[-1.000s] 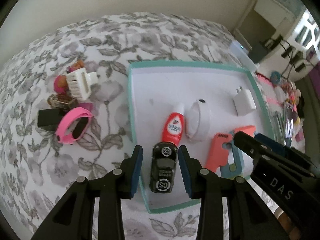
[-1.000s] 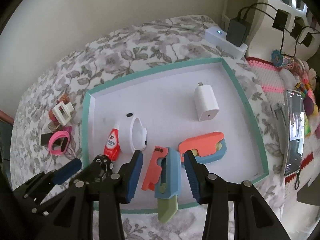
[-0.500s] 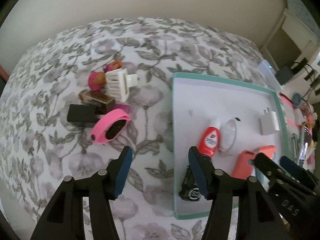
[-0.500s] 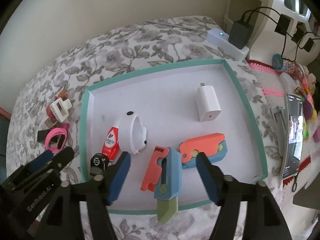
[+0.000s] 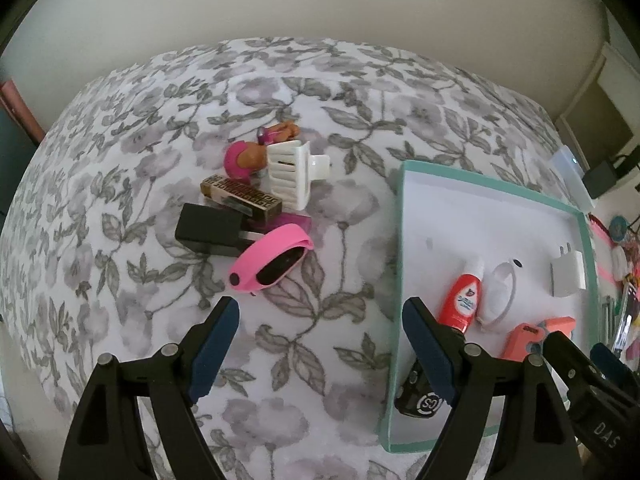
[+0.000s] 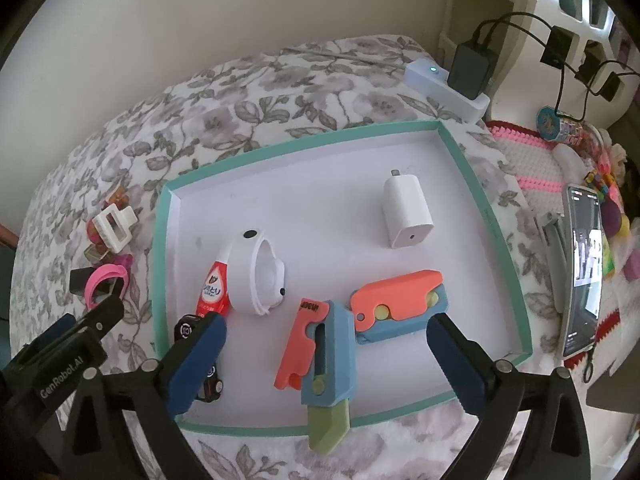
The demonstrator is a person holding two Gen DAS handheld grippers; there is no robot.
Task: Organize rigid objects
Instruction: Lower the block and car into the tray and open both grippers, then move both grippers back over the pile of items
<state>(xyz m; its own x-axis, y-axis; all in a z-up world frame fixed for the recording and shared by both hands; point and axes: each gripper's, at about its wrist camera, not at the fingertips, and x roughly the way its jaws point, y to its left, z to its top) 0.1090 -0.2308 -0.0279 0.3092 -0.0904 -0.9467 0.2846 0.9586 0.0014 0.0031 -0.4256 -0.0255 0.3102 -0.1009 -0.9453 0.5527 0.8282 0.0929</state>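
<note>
A floral bedspread (image 5: 320, 92) is being used as the work surface, with a teal-rimmed tray (image 6: 472, 168) lying on it. "GenRobot.AI" is being shown on the left gripper body in the right view, "DAS" on the right gripper body in the left view. Japanese print is being carried on the red bottle (image 6: 214, 288), too small to be read; "JOCU"-like lettering is being shown upside down on the orange-blue cutter (image 6: 320, 352), whose green blade is being poked over the tray rim. A second cutter (image 6: 400, 304), a white charger (image 6: 406, 216) and a white band (image 6: 260, 276) are also being kept in the tray. The toy car (image 5: 418, 394) is being half hidden by a finger, in the tray's near-left corner. The left gripper (image 5: 320, 344) is being held wide apart, empty, over the cloth near the pink band (image 5: 272, 264), black adapter (image 5: 210, 230), white clip (image 5: 290, 174) and patterned box (image 5: 240, 198). The right gripper (image 6: 328, 348) is likewise being held spread, grasping nothing, over the cutters.
</note>
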